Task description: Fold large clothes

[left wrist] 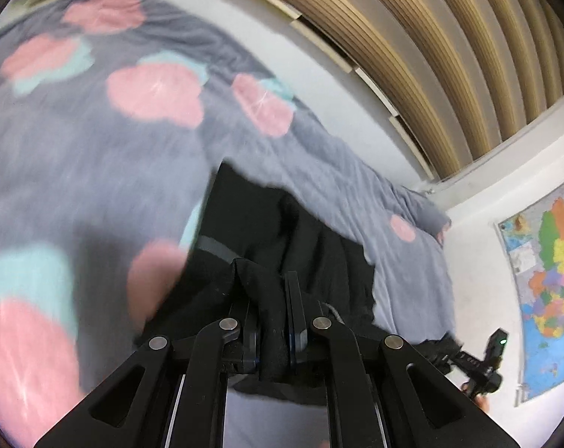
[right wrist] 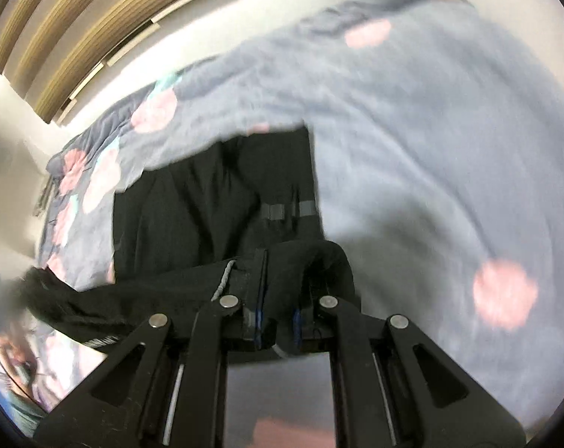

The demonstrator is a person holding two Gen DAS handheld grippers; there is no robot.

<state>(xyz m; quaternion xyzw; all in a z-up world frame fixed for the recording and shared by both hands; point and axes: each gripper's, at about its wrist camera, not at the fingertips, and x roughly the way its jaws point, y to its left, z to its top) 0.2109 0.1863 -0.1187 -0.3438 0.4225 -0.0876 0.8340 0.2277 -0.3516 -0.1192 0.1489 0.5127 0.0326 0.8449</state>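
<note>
A black garment (left wrist: pixel 282 224) with a grey band lies on a grey bedspread. My left gripper (left wrist: pixel 270 287) is shut on a bunched edge of the garment near the camera. In the right wrist view the same black garment (right wrist: pixel 214 194) spreads ahead, and my right gripper (right wrist: pixel 282 272) is shut on another bunched edge of it. A grey drawstring (right wrist: pixel 224 280) hangs by its left finger. The other gripper (left wrist: pixel 483 362) shows at the lower right of the left wrist view. Both views are motion-blurred.
The grey bedspread (left wrist: pixel 95 149) has pink and teal blotches and fills most of both views (right wrist: pixel 431 149). A wooden slatted wall (left wrist: pixel 431 56) stands behind the bed. A coloured map (left wrist: pixel 547 272) hangs on the white wall at the right.
</note>
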